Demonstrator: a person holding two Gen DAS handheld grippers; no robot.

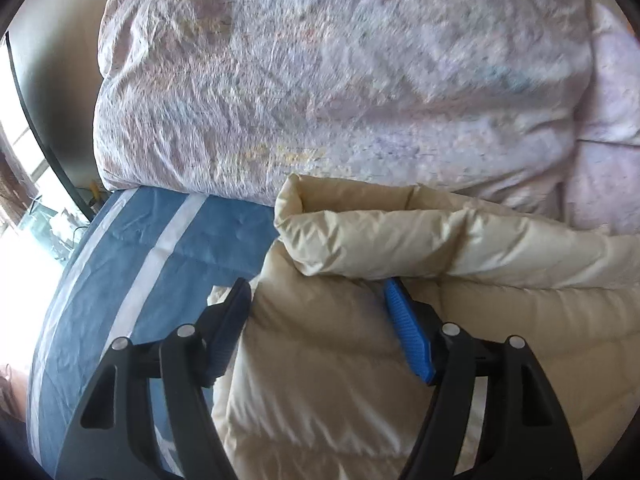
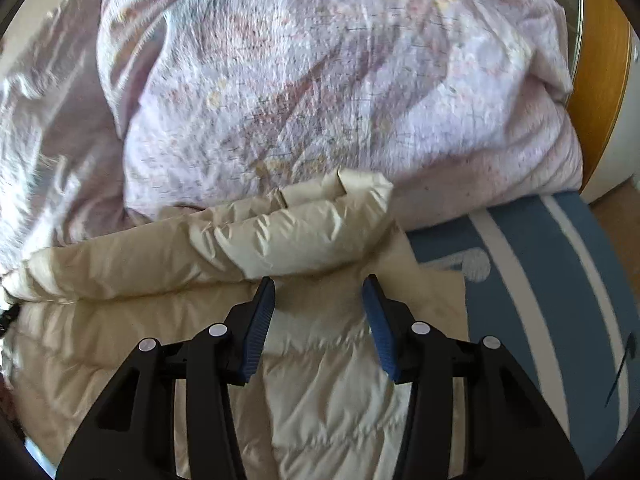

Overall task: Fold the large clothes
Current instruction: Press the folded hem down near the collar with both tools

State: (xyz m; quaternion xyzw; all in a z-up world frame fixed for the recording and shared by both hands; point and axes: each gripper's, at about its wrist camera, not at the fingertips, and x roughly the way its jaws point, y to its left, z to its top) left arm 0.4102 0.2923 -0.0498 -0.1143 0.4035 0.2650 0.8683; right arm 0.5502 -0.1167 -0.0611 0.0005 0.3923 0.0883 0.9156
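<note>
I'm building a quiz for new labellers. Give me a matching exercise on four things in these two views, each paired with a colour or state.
Things:
1. puffy quilted jacket
2. crumpled floral duvet
3. striped bed sheet
4. left gripper

Descriptions:
A. blue with white bands
B. open, jacket fabric between its fingers
C. cream, sleeves folded across
D. pale pink-lilac, heaped behind

Pairs: 1-C, 2-D, 3-A, 4-B

- The puffer jacket [image 1: 400,360] is cream, with a soft sheen and quilted stitch lines.
- The duvet [image 1: 320,80] is pale lilac-pink with a faint, blurred print in brownish and yellowish patches.
- The bed sheet [image 1: 208,236] is blue with white stripes.
- Each hand-held gripper, left [image 1: 316,292] and right [image 2: 320,288], is black with ribbed blue pads [image 1: 408,332].
- The furniture at far right [image 2: 600,80] is orange-brown wood.
</note>
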